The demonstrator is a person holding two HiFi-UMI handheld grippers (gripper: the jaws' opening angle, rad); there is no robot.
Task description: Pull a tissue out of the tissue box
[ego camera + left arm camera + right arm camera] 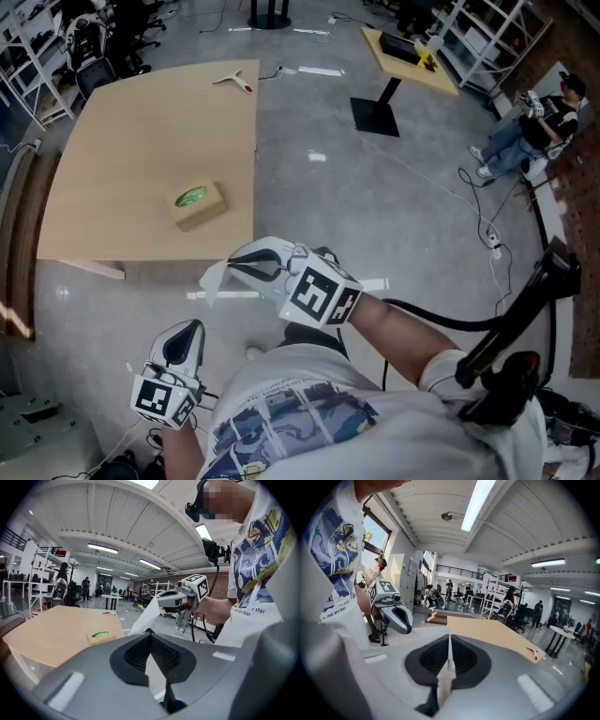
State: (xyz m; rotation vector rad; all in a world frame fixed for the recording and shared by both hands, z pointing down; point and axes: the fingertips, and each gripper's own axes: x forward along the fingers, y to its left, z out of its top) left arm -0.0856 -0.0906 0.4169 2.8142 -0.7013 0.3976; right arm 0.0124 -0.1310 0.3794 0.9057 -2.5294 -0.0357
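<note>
The tan tissue box (198, 205) with a green oval opening sits on the wooden table (141, 141), also seen as the tissue box (101, 635) in the left gripper view. My right gripper (234, 265) is off the table's near edge, over the floor, shut on a white tissue (214, 281). The tissue (445, 679) shows pinched between its pads. From the left gripper view, the tissue (143, 617) hangs from the right gripper (161, 601). My left gripper (192, 328) is low beside my body, shut and holding nothing; it shows as the left gripper (404, 620) in the right gripper view.
A red-handled tool (234, 81) lies at the table's far edge. A white strip (234, 295) lies on the grey floor under the right gripper. A yellow pedestal table (408, 56) stands at the back, and a seated person (534, 131) is at the far right. Cables (487, 234) cross the floor.
</note>
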